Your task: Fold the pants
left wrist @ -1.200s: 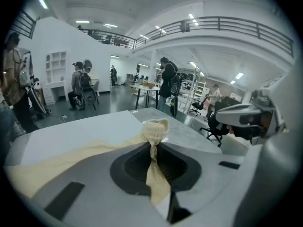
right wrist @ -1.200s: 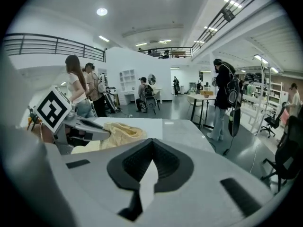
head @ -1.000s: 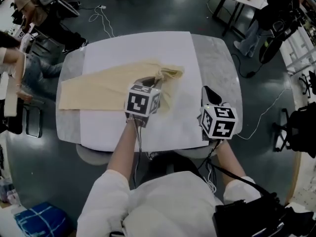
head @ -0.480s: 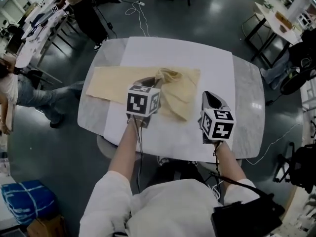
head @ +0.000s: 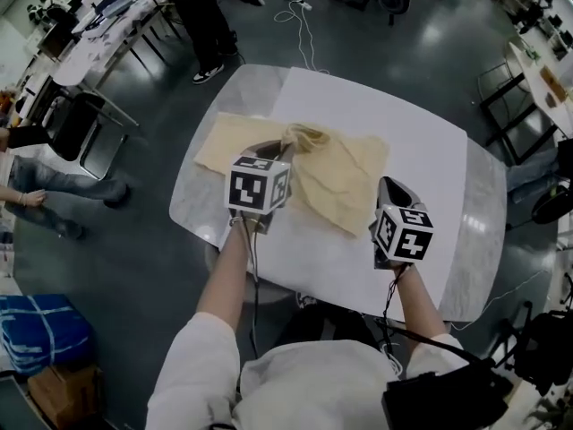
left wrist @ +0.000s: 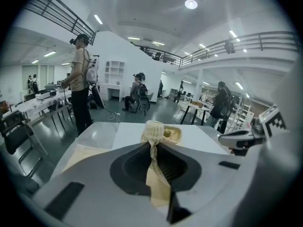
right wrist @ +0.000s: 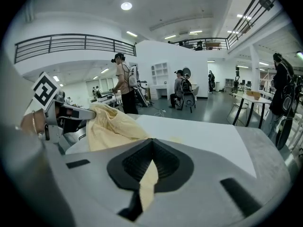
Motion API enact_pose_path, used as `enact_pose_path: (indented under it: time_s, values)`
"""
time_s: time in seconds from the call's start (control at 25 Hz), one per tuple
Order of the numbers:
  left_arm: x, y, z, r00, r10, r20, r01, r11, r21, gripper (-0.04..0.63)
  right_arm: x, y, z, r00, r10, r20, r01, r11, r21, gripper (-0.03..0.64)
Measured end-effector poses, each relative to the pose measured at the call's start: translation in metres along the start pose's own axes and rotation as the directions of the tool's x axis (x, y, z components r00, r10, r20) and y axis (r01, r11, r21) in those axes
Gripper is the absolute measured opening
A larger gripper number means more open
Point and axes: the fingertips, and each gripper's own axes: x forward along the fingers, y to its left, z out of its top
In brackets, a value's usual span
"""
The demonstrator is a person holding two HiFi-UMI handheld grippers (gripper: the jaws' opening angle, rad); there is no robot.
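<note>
Clamping the pants (head: 345, 177), the left gripper (head: 273, 148) grips a bunched fold, raised above the table (head: 192, 209). The right gripper (head: 390, 189) is closed on another edge.

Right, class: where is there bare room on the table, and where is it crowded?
Free: the sheet beyond the pants to the far edge, and right of the right tool; also the table strip at right. Crowded: centre-left, where the left tool and right one grip the bunched pants.

No words, numbers or brand names are readable anywhere; the left cube (head: 258, 184) and right cube (head: 403, 233) bear only black-and-white square marker patterns.
</note>
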Motion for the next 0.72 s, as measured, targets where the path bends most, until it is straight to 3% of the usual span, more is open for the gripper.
enact_pose_path:
  time_s: [0.52, 0.6, 0.68, 0.72]
  values:
    - [-0.023, 0.129, 0.005, 0.99, 0.127, 0.059, -0.121, 0.987, -0.101, 0.035, 0.057, 0.05, -0.01, 0.997, 0.043, -0.07, -0.045, 0.999, -0.017, -0.008]
    - [-0.023, 0.157, -0.003, 0.981, 0.185, 0.061, -0.176, 0.975, -0.135, 0.037, 0.065, 0.05, -0.013, 0.996, 0.048, -0.079, -0.049, 0.999, -0.017, -0.008]
    - [-0.016, 0.195, -0.026, 0.963, 0.267, 0.039, -0.255, 0.948, -0.191, 0.042, 0.074, 0.051, -0.019, 0.995, 0.049, -0.089, -0.051, 0.999, -0.014, -0.008]
    - [-0.012, 0.214, -0.042, 0.953, 0.302, 0.023, -0.289, 0.93, -0.226, 0.096, 0.078, 0.052, -0.024, 0.994, 0.049, -0.097, -0.05, 0.999, -0.01, -0.008]
